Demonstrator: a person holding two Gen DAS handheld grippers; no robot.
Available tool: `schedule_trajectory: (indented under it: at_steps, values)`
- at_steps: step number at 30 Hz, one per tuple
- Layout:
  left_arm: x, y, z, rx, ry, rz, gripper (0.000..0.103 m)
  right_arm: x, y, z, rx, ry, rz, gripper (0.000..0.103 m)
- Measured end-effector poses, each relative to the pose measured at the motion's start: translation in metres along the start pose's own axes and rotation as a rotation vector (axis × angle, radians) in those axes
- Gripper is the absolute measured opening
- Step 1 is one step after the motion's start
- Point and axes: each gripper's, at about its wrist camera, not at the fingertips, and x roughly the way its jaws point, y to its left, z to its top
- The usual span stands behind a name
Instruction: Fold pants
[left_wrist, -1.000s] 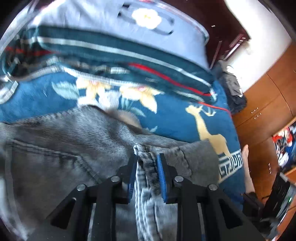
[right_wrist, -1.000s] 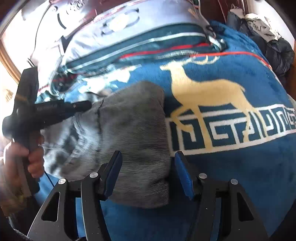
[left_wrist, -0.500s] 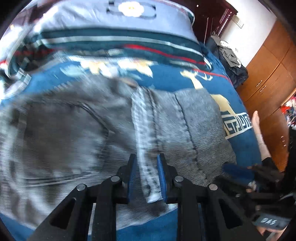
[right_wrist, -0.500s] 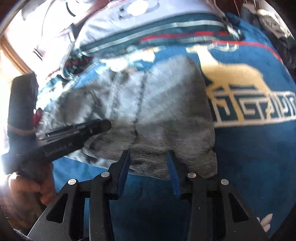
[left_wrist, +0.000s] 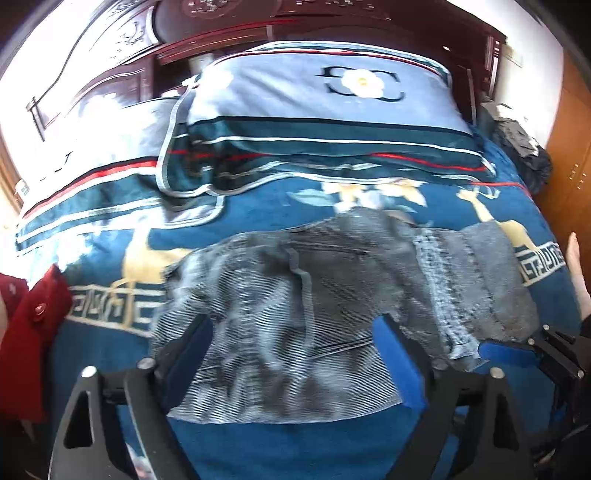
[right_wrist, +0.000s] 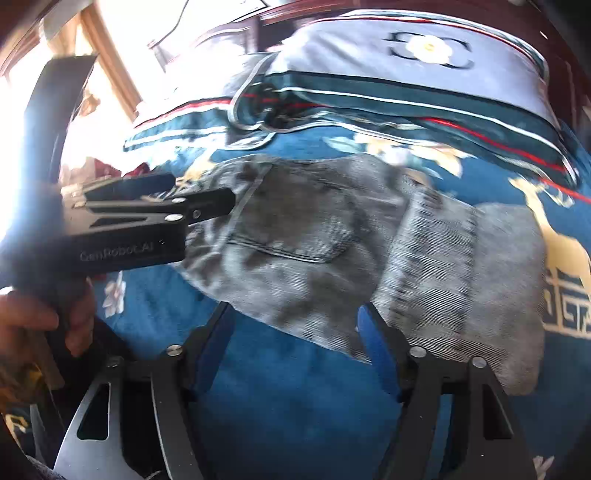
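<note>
Well, there are no boxes or baskets here, only a big bed. The grey pants (left_wrist: 332, 295) lie folded in a wide bundle on the blue blanket (left_wrist: 295, 443), near its front edge. A back pocket faces up, and a paler folded strip runs across the right part of the bundle. The blanket has gold deer and a pale square-key border. Behind the pants sit two striped pillows (left_wrist: 325, 110), one with a white flower on it. A dark carved headboard (left_wrist: 147, 55) stands behind them. Wooden cupboards (left_wrist: 572, 147) fill the right wall, and dark clothes (left_wrist: 524, 147) are piled by the bed's far right corner. Something red (left_wrist: 33, 325) hangs at the left edge.

The left gripper (left_wrist: 291, 354) points down at the pants. Its jaws are opening wide and hold nothing; the cloth lies below them. The right gripper (right_wrist: 295, 339) also tilts down over the front edge of the pants. Its jaws are opening too, and nothing is pinched between them. From the right camera, a hand (right_wrist: 40, 325) grips the handle of the left gripper.
</note>
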Motion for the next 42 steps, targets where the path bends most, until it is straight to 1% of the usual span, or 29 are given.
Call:
schedule_trajectory:
  at_steps: [1,5,9,13,18,21,24,27,29,32,34,39,40,42]
  values:
    - [0.0,0.007,-0.001,-0.01,0.001,0.004,0.095,0.003,0.008,0.001,-0.018,0.004,0.008,0.07]
    - [0.004,0.025,-0.003,-0.036,0.019,0.028,0.096,0.01,0.028,0.005,-0.062,0.017,0.016,0.073]
    - [0.009,0.043,-0.003,-0.05,0.049,0.021,0.096,0.021,0.045,0.012,-0.097,0.032,0.026,0.073]
    - [0.012,0.072,0.001,-0.092,0.07,-0.027,0.096,0.031,0.066,0.019,-0.157,0.045,0.045,0.073]
    - [0.028,0.122,0.003,-0.228,0.125,-0.08,0.096,0.043,0.09,0.025,-0.217,0.049,0.084,0.073]
    - [0.039,0.142,0.002,-0.301,0.15,-0.111,0.096,0.053,0.103,0.027,-0.256,0.056,0.104,0.073]
    - [0.05,0.152,-0.001,-0.341,0.168,-0.141,0.096,0.063,0.117,0.029,-0.298,0.065,0.125,0.073]
    - [0.064,0.155,-0.003,-0.358,0.194,-0.158,0.095,0.073,0.128,0.031,-0.324,0.077,0.167,0.073]
    - [0.072,0.154,-0.006,-0.366,0.207,-0.164,0.094,0.079,0.134,0.032,-0.347,0.079,0.176,0.073]
    - [0.08,0.156,-0.009,-0.378,0.219,-0.176,0.093,0.091,0.142,0.033,-0.39,0.088,0.165,0.072]
    - [0.083,0.158,-0.01,-0.384,0.224,-0.184,0.092,0.1,0.146,0.032,-0.424,0.093,0.143,0.07]
    - [0.089,0.167,-0.011,-0.4,0.229,-0.2,0.092,0.128,0.152,0.026,-0.536,0.097,0.046,0.065]
    - [0.09,0.169,-0.012,-0.404,0.229,-0.201,0.092,0.132,0.153,0.025,-0.557,0.093,0.026,0.062]
    - [0.092,0.173,-0.011,-0.414,0.231,-0.205,0.092,0.143,0.156,0.02,-0.61,0.084,-0.04,0.051]
